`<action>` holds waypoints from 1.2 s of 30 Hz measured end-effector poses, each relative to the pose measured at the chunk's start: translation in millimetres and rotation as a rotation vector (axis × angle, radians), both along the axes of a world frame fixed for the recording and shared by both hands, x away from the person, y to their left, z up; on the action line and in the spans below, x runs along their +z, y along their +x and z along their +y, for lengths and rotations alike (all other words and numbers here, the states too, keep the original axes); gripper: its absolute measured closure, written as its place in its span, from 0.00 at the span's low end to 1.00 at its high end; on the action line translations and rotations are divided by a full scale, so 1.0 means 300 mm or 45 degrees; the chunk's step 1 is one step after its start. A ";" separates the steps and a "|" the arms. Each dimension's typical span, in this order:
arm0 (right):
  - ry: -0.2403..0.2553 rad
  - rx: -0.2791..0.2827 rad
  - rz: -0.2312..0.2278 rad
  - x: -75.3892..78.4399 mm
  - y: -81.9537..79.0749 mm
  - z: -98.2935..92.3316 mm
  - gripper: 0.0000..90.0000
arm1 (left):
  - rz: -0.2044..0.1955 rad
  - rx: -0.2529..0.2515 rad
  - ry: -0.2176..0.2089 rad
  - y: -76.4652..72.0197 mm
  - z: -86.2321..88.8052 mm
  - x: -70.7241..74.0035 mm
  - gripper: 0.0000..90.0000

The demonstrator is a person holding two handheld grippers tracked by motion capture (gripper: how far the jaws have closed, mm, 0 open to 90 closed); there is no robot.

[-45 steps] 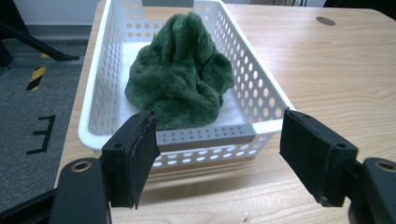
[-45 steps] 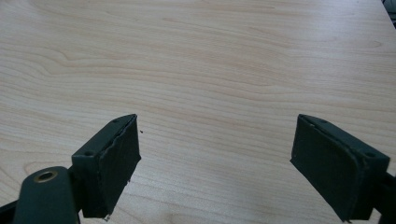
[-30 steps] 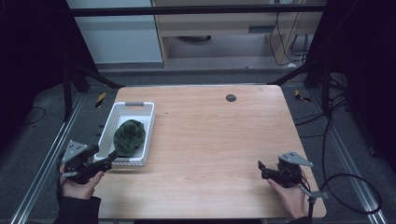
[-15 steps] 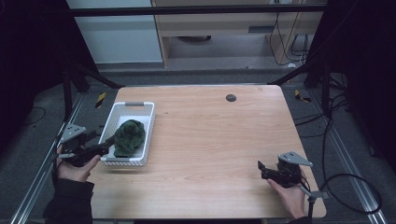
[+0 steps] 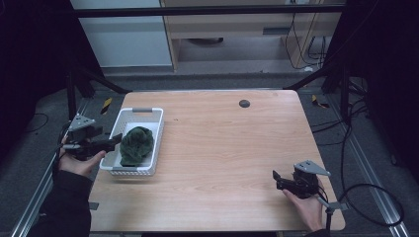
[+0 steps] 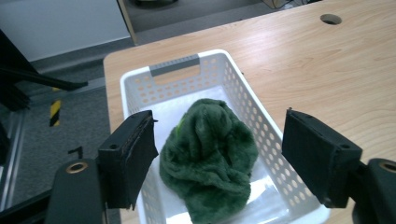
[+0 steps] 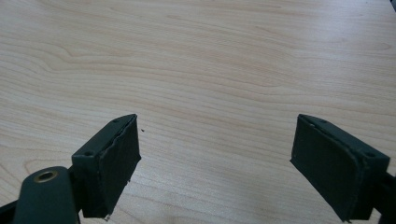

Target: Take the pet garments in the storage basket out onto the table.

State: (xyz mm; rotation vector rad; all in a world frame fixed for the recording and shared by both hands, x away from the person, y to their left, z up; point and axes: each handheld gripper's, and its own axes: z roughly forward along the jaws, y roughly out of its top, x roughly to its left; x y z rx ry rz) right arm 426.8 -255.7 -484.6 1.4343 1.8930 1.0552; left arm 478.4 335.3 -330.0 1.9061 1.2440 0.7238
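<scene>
Dim framing and dark floor are ringing the pale wooden desk (image 5: 222, 163) in the high view, and I am reading the white basket (image 5: 142, 116) as sitting near the desk's left edge so that my left side can be reaching it without stretching. Inside it the green cloth (image 5: 137, 144) is lying bunched toward the near half, which I am judging to be the thing I am going after. My left tool (image 5: 114, 141) is hovering at the basket's outer wall, angled in toward the cloth, while my right tool (image 5: 277, 179) is resting low near the desk's front right corner, well apart from everything, probably because it is keeping out of the way. In the left gripper view, the jaws of the left tool (image 6: 219, 154) are standing wide, one to each side of the green cloth (image 6: 208, 163), so I am taking this as lining up for a pinch; the cloth is lying heaped on the floor of the basket (image 6: 173, 63), nothing touching it yet. In the right gripper view, the right tool (image 7: 217, 158) is also gaping wide, holding nothing, with bare desk (image 7: 210, 60) grain running beneath it, so I am judging it to be idling rather than preparing any grasp.
</scene>
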 end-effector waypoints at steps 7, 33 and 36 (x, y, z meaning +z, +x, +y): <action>-0.001 -0.003 0.003 -0.001 0.000 -0.001 0.17 | 0.052 -0.009 0.041 0.050 -0.011 0.012 0.27; 0.013 0.007 0.022 -0.004 0.000 0.000 0.17 | 0.191 -0.041 0.215 0.206 -0.058 0.041 0.28; 0.007 0.011 0.020 -0.005 0.000 0.000 0.17 | 0.209 -0.049 0.235 0.216 -0.063 0.041 0.28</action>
